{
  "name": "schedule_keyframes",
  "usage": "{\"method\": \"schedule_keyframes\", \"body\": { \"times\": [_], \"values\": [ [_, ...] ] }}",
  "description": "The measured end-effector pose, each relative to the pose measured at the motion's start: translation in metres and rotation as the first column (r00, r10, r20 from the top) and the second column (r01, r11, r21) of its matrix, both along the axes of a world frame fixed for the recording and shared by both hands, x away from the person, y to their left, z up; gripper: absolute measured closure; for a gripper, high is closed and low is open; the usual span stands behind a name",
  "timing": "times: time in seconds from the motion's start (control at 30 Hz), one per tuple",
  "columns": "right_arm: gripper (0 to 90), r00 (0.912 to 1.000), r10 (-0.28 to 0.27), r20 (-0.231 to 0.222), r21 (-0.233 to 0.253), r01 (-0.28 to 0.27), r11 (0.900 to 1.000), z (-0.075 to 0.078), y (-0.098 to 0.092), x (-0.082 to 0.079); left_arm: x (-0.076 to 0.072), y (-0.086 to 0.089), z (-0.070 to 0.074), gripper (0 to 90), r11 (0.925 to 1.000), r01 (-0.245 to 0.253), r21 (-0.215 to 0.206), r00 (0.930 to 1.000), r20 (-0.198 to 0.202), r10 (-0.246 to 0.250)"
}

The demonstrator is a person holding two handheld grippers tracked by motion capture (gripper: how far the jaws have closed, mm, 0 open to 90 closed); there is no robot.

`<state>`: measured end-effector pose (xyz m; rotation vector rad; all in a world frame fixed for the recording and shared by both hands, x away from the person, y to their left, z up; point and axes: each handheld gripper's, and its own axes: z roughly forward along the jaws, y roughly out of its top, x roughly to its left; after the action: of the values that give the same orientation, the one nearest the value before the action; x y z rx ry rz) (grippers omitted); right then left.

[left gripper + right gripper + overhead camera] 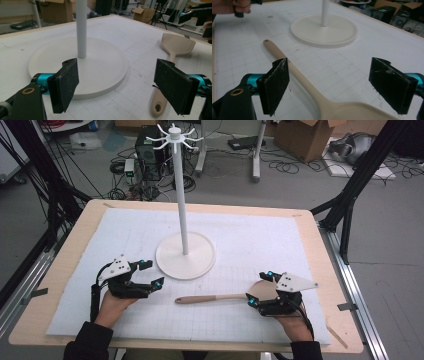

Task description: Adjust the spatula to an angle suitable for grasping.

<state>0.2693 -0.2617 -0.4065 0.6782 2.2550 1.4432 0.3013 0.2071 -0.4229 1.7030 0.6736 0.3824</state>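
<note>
Straddling the wooden spatula's (215, 297) blade end with right gripper (258, 290) spread wide and empty, left gripper (150, 274) likewise agape near the handle tip beside the white stand (185, 255), risking only a rounded handle rolling or skidding from an off-centre pinch.

No readable text, labels, brands or numbers anywhere. White mat (260, 245) carries a faint printed grid only, no numerals legible. Cardboard boxes (310, 137) in the background: no markings I can make out.
</note>
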Motion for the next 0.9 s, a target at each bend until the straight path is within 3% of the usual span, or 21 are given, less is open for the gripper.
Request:
{"method": "schedule_keyframes", "body": {
  "times": [0.03,0.13,0.23,0.33,0.37,0.47,0.5,0.53,0.57,0.6,0.67,0.7,0.73,0.8,0.9],
  "values": [
    [25.4,0.9983,0.058,-0.001,-0.035,-0.058,0.998,0.002,0.007,0.005,0.0,0.002,0.0,20.9,1.0,-0.01,0.002,1.0,-0.001,0.01],
    [27.8,0.9947,0.103,-0.001,-0.067,-0.103,0.992,0.002,0.013,0.01,0.001,0.004,-0.002,21.1,0.9999,-0.016,0.002,0.9997,-0.015,0.016],
    [35.0,0.9843,0.169,-0.053,-0.132,-0.174,0.976,-0.001,0.025,0.019,0.001,0.004,-0.004,21.3,0.9998,-0.019,0.004,0.9996,-0.022,0.019],
    [40.6,0.9663,0.236,-0.103,-0.232,-0.254,0.939,-0.005,0.039,0.028,0.002,0.005,-0.006,21.9,0.9998,-0.022,0.002,0.9993,-0.029,0.022],
    [45.8,0.9514,0.273,-0.143,-0.283,-0.303,0.91,-0.008,0.047,0.034,0.002,0.005,-0.007,22.0,0.9997,-0.023,0.003,0.9992,-0.033,0.023],
    [52.7,0.9291,0.311,-0.199,-0.337,-0.363,0.869,-0.014,0.057,0.042,0.002,0.006,-0.008,22.0,0.9997,-0.021,0.008,0.9991,-0.037,0.022],
    [52.7,0.9291,0.311,-0.199,-0.337,-0.363,0.869,-0.014,0.057,0.042,0.002,0.006,-0.008,22.0,0.9997,-0.023,0.004,0.9989,-0.04,0.024],
    [55.3,0.9189,0.326,-0.222,-0.367,-0.388,0.845,-0.016,0.062,0.045,0.002,0.006,-0.008,22.4,0.9997,-0.022,0.005,0.999,-0.04,0.022],
    [55.3,0.9189,0.326,-0.222,-0.367,-0.388,0.845,-0.016,0.062,0.045,0.002,0.006,-0.008,22.4,0.9997,-0.022,0.005,0.999,-0.04,0.022],
    [60.1,0.9067,0.346,-0.241,-0.38,-0.416,0.826,-0.017,0.065,0.048,0.002,0.006,-0.008,22.5,0.9997,-0.023,0.005,0.9989,-0.04,0.024],
    [61.0,0.9006,0.351,-0.256,-0.388,-0.429,0.816,-0.019,0.067,0.052,0.003,0.005,-0.009,22.8,0.9998,-0.021,0.004,0.9988,-0.044,0.021],
    [61.0,0.9006,0.351,-0.256,-0.388,-0.429,0.816,-0.019,0.067,0.052,0.003,0.005,-0.009,22.8,0.9998,-0.021,0.005,0.9988,-0.044,0.021],
    [62.9,0.8914,0.358,-0.278,-0.396,-0.446,0.803,-0.022,0.068,0.054,0.003,0.004,-0.009,23.0,0.9998,-0.02,0.004,0.9987,-0.047,0.02],
    [68.4,0.8867,0.362,-0.287,-0.394,-0.454,0.799,-0.024,0.069,0.056,0.003,0.004,-0.01,23.3,0.9998,-0.02,0.008,0.9986,-0.049,0.02],
    [71.5,0.8863,0.373,-0.274,-0.399,-0.458,0.794,-0.023,0.069,0.055,0.004,0.005,-0.009,23.6,0.9996,-0.026,0.007,0.9984,-0.049,0.026]
  ]
}}
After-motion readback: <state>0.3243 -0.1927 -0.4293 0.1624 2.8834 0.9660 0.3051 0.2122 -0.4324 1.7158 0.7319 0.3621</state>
